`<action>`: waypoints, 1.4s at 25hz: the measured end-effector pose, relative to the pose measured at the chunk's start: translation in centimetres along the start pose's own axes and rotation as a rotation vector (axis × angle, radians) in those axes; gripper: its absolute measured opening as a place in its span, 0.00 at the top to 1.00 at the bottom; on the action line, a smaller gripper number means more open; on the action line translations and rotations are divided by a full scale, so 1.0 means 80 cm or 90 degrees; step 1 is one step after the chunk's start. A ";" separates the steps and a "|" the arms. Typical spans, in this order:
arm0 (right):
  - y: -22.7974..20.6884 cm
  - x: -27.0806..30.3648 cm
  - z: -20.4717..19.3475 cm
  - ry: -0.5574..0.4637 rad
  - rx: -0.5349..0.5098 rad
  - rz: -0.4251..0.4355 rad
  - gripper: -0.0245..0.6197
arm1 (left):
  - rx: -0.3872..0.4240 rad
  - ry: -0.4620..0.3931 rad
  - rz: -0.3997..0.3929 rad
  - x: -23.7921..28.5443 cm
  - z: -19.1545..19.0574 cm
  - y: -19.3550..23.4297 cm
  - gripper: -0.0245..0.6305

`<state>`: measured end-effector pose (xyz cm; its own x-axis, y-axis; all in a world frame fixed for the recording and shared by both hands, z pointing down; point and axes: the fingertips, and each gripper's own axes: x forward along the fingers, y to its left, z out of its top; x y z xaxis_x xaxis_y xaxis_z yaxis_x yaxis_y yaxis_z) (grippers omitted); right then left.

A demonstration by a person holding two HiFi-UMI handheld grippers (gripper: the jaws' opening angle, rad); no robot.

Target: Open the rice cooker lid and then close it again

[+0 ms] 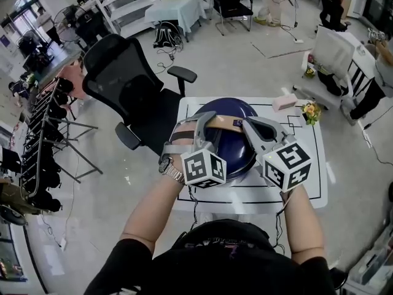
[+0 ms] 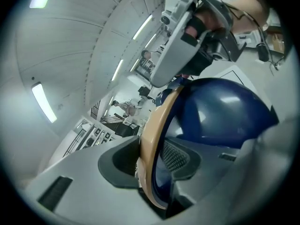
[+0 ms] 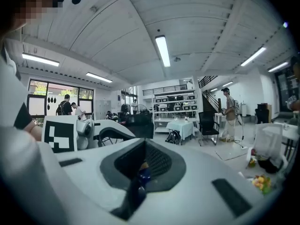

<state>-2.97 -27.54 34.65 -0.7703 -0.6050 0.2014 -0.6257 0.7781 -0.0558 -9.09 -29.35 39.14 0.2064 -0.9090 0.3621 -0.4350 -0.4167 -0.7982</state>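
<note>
A dark blue, domed rice cooker point(image 1: 232, 147) stands on a white table point(image 1: 310, 180) right in front of me. A tan handle band point(image 1: 222, 120) arches over its lid. My left gripper point(image 1: 206, 124) reaches in from the left, and the left gripper view shows the tan handle point(image 2: 151, 135) running edge-on between its jaws point(image 2: 152, 165), gripped, with the blue dome point(image 2: 220, 111) just beyond. My right gripper point(image 1: 247, 125) comes in from the right with its tip at the lid's top beside the handle. Its jaws point(image 3: 139, 171) are shut, with only a sliver of blue showing past them.
A black office chair point(image 1: 132, 91) stands close to the table's left side. On the table's far right corner lie a pink box point(image 1: 284, 102) and a small bunch of flowers point(image 1: 311, 111). A black rack point(image 1: 43, 140) lines the left wall. Bare floor lies beyond the table.
</note>
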 end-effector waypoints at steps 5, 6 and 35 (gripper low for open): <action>-0.008 0.006 -0.016 0.012 0.012 0.010 0.96 | 0.023 0.016 0.001 0.007 0.002 -0.009 0.76; -0.009 0.006 -0.018 0.013 0.016 0.012 0.96 | 0.028 0.019 0.001 0.007 0.002 -0.010 0.76; -0.050 -0.001 -0.111 0.057 0.095 0.056 0.96 | 0.139 0.103 -0.005 0.045 0.009 -0.079 0.73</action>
<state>0.69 -29.07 43.56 -0.8129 -0.5130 0.2757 -0.5728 0.7898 -0.2195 -4.95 -29.98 45.11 0.0586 -0.9024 0.4269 -0.2307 -0.4283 -0.8737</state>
